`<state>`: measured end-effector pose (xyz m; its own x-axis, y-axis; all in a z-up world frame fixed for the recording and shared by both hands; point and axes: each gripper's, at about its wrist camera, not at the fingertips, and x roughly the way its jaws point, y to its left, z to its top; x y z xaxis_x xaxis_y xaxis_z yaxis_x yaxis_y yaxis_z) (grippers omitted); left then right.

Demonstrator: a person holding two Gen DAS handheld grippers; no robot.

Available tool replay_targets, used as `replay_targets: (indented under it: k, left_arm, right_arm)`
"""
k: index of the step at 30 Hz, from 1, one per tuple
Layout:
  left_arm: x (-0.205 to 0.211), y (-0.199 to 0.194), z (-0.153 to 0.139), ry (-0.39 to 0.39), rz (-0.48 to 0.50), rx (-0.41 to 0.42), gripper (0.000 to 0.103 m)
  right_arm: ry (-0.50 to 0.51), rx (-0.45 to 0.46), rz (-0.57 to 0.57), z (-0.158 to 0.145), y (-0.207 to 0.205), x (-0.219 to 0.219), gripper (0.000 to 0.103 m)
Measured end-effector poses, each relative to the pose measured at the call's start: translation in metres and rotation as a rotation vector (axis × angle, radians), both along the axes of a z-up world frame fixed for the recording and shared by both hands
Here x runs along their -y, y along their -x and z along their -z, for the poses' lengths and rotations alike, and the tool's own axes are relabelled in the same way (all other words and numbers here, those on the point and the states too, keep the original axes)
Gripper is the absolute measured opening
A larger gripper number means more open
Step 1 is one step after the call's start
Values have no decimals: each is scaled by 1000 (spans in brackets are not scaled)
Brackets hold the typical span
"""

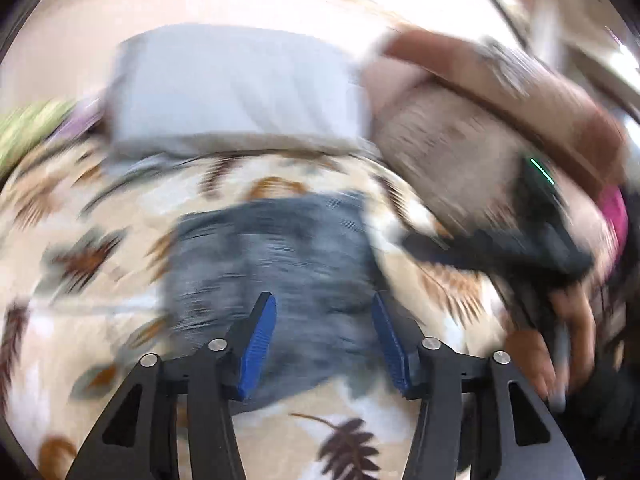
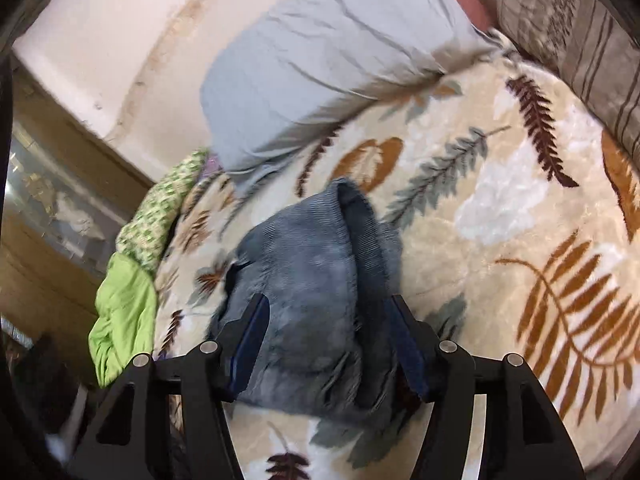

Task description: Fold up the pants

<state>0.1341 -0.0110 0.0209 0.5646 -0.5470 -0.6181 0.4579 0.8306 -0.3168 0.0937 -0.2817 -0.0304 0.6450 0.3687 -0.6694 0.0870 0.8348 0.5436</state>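
The blue-grey ribbed pants [image 2: 312,288] lie folded small on the leaf-print bed blanket [image 2: 500,208], both hand-held grippers [image 1: 324,344] [image 2: 328,344] gaping and empty, so next comes tidying or setting aside.

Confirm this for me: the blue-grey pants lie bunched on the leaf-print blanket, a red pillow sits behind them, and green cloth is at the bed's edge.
Not quite. The pillow is pale grey-blue, not red; the right wrist view shows it clearly. The rest holds: the blue-grey pants lie bunched on the leaf-print blanket, and the green cloth is at the bed's edge.
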Motion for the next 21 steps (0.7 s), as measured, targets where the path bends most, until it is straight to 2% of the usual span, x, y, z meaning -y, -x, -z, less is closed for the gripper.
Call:
replay_targets:
  k: [1, 2, 4, 6, 8, 10, 13, 15, 17, 19, 21]
  left_arm:
    - [-17, -6, 7, 7, -112, -45, 55]
    - [-25, -12, 13, 11, -172, -82, 55]
    - [-36, -20, 29, 24, -208, -140, 53]
    - [-41, -25, 48, -3, -253, -212, 52]
    - [-40, -29, 64, -7, -239, -283, 48]
    - [-40, -28, 63, -13, -246, -283, 48]
    - [-46, -25, 57, 8, -245, -313, 47]
    - [-44, -35, 72, 6, -237, -324, 47]
    - [-40, -43, 73, -22, -240, -304, 48]
    - [-34, -45, 73, -28, -235, -291, 47]
    - [-42, -42, 64, 19, -233, -307, 47]
  right_arm:
    - [10, -9, -25, 2, 3, -7, 60]
    - [23, -31, -55, 8, 4, -18, 58]
    - [51, -80, -70, 20, -1, -33, 50]
    - [137, -163, -43, 40, -8, -43, 44]
    - [116, -230, -23, 53, -9, -44, 14]
    - [142, -226, -17, 46, -5, -46, 13]
    - [125, -189, 8, 29, 8, -44, 13]
    - [90, -245, 40, 48, 9, -34, 13]
    - [100, -277, 24, 63, 4, -36, 14]
    - [168, -222, -12, 46, 2, -46, 20]
    - [197, -171, -34, 29, 3, -51, 35]
